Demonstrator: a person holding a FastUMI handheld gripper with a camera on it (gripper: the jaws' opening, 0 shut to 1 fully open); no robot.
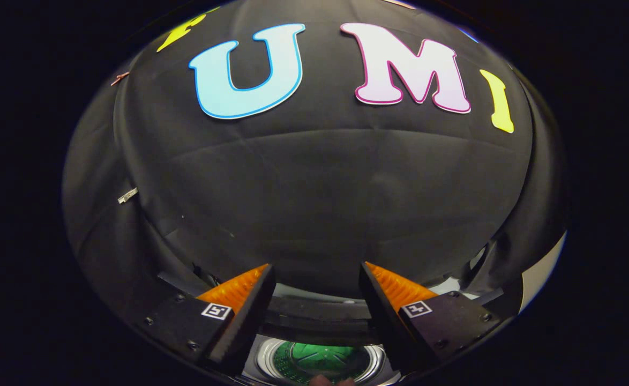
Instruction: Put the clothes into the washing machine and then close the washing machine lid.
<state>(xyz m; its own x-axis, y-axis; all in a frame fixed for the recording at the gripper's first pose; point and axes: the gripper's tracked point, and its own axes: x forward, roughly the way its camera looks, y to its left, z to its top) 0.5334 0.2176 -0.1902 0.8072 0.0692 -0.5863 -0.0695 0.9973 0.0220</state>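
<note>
My gripper [317, 271] is held high and faces the booth's black cloth wall, its two fingers spread wide apart with nothing between them. Below and between the fingers lies the washing machine's round drum opening [320, 360], with a shiny metal rim and something green inside that may be a garment; I cannot tell for sure. A dark band of the machine [314, 319], perhaps its raised lid or back panel, crosses just beyond the drum between the fingers.
The black cloth wall [314, 187] hangs close ahead, draped down behind the machine. A pale strip of the machine's top [454, 287] shows to the right of the fingers.
</note>
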